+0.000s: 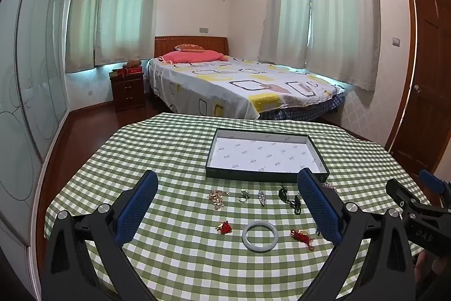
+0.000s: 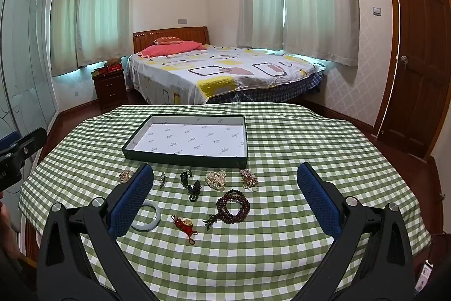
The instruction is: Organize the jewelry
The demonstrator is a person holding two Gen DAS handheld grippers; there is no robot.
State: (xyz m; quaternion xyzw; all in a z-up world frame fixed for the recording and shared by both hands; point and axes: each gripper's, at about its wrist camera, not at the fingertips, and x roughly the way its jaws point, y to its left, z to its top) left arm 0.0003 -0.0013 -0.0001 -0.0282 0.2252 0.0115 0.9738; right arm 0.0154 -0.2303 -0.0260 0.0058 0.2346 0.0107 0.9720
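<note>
Left gripper (image 1: 227,205) and right gripper (image 2: 225,198) held with fingers wide apart, nothing between them; jewelry lies loose just before the empty box (image 2: 135,153); bangle (image 1: 260,236) judged slippery; bead bracelet (image 2: 233,206) could snag neighbouring tassel.

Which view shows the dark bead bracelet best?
The right wrist view: the dark bead bracelet lies whole and unobstructed on the checked cloth, in front of the box. In the left wrist view I cannot find it; the claw's right-hand finger covers that area.
</note>
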